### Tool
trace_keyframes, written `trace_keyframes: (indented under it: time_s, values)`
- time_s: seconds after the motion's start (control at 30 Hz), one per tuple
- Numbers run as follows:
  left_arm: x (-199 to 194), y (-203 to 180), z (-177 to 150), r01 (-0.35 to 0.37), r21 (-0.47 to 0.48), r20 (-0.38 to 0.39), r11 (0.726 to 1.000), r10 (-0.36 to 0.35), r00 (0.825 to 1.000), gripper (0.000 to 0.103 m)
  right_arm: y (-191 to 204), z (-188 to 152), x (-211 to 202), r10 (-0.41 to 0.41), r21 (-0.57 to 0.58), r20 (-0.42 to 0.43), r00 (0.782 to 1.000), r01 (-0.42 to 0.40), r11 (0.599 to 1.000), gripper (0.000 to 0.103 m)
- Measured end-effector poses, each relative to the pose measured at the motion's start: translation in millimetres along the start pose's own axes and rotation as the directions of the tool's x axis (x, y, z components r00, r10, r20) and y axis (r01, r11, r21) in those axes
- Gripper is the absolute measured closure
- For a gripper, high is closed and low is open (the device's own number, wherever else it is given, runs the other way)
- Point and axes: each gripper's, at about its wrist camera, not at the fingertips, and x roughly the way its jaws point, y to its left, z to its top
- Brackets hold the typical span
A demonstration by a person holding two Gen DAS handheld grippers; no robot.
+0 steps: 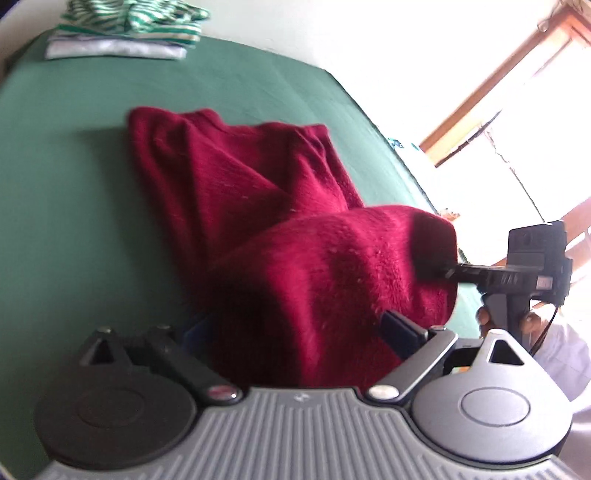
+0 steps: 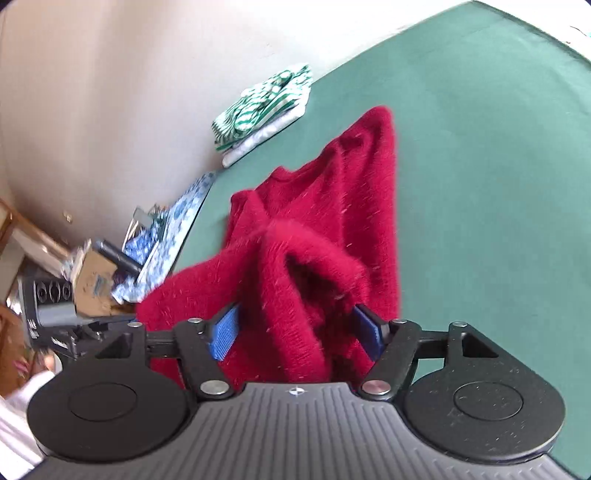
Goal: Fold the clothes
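Mid-fold: sweater (image 1: 258,192) half lifted, gripped by both grippers (image 1: 295,325) (image 2: 295,332); folded stack (image 1: 125,33) done.

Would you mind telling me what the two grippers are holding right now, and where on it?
Both hold the red sweater: the left gripper and right gripper each have a raised near-edge bunch of it between their fingers, the far part lying on the green surface.

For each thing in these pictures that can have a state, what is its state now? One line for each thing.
red sweater: partly lifted off the green surface, its near end raised and bunched, its far end still lying flat.
left gripper: sweater fabric between its pads; whether it is shut, hidden.
right gripper: pads apart with sweater fabric between them.
stack of striped clothes: folded, lying by the wall.
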Motion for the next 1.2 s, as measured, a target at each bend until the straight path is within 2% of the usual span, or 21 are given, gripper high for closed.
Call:
trace_keyframes:
  time_s: [0.03,0.07,0.1,0.13,0.17,0.23,0.37,0.43,0.5,0.6,0.7,0.73,0.77,0.83,0.9,0.93,0.97,1.03,1.07,1.13,1.2]
  values:
    - [7,-3,2,-0.005,0.012,-0.005,1.000,0.005,1.000,0.041,1,-2,6,-0.014,-0.044,-0.007,1.000,0.013,0.999,0.035]
    - [10,-3,5,-0.008,0.008,-0.017,1.000,0.008,1.000,0.060,0,-2,10,-0.029,-0.073,-0.016,0.999,0.028,0.997,0.051]
    - [11,-4,6,-0.004,0.002,-0.028,1.000,0.004,1.000,0.064,-1,1,9,-0.028,-0.077,-0.028,0.999,0.025,0.997,0.063]
    - [5,-5,5,0.020,-0.005,-0.033,1.000,-0.020,0.999,0.083,-3,7,5,-0.009,-0.056,-0.042,0.999,0.007,0.998,0.076]
    - [-4,-10,1,0.040,-0.006,-0.037,0.999,-0.040,0.999,0.090,-5,13,0,0.009,-0.035,-0.056,0.998,-0.011,0.999,0.080]
    - [-24,-19,-11,0.076,-0.019,-0.049,0.997,-0.077,0.996,0.092,0,20,-12,0.075,-0.010,-0.093,0.993,-0.076,0.997,0.080]
    - [-32,-24,-34,0.078,-0.088,-0.071,0.993,-0.084,0.994,0.091,0,15,-24,0.159,0.063,-0.174,0.972,-0.151,0.987,0.080]
    - [-14,-15,-26,0.024,-0.105,-0.061,0.994,-0.031,0.998,0.089,-7,11,-21,0.164,0.115,-0.189,0.968,-0.144,0.983,0.079]
    - [3,-2,-10,-0.032,-0.118,-0.052,0.993,0.026,0.998,0.070,-25,10,0,0.117,0.186,-0.175,0.978,-0.084,0.979,0.075]
    - [6,5,9,-0.071,-0.098,-0.024,0.993,0.069,0.997,0.052,-42,8,3,0.076,0.263,-0.159,0.984,-0.032,0.964,0.065]
    - [-15,-1,10,-0.111,-0.068,0.040,0.992,0.114,0.993,0.028,-26,11,-25,-0.002,0.166,-0.117,0.993,0.021,0.986,0.056]
    - [-24,-4,9,-0.126,-0.059,0.065,0.990,0.130,0.989,0.016,-18,12,-37,-0.043,0.111,-0.083,0.996,0.052,0.992,0.047]
    - [-32,-7,8,-0.141,-0.050,0.090,0.989,0.145,0.985,0.011,-9,13,-49,-0.091,0.057,-0.037,0.995,0.093,0.994,0.043]
    - [-50,-13,5,-0.173,-0.034,0.140,0.984,0.176,0.974,0.014,10,14,-65,-0.149,-0.040,0.054,0.987,0.152,0.988,0.042]
    - [-67,-19,3,-0.204,-0.020,0.190,0.979,0.204,0.960,0.035,23,13,-68,-0.118,-0.111,0.114,0.986,0.131,0.985,0.044]
    - [-76,-22,1,-0.220,-0.013,0.215,0.975,0.218,0.952,0.051,29,13,-63,-0.083,-0.143,0.126,0.989,0.101,0.985,0.048]
    - [-80,-25,2,-0.218,-0.006,0.236,0.976,0.213,0.948,0.058,34,13,-54,-0.051,-0.166,0.117,0.992,0.070,0.984,0.051]
    - [-51,-34,10,-0.124,0.014,0.222,0.992,0.118,0.968,0.056,38,14,-30,-0.038,-0.192,0.076,0.996,0.051,0.980,0.058]
    - [-30,-36,14,-0.124,0.029,0.185,0.992,0.117,0.976,0.055,36,15,-12,-0.096,-0.191,0.052,0.994,0.104,0.976,0.063]
    - [14,-29,15,-0.203,0.055,0.114,0.978,0.196,0.974,0.061,16,19,12,-0.207,-0.140,0.043,0.977,0.211,0.967,0.074]
    - [22,-18,11,-0.216,0.069,0.141,0.974,0.205,0.969,0.055,-8,23,8,-0.184,-0.055,0.054,0.981,0.187,0.981,0.076]
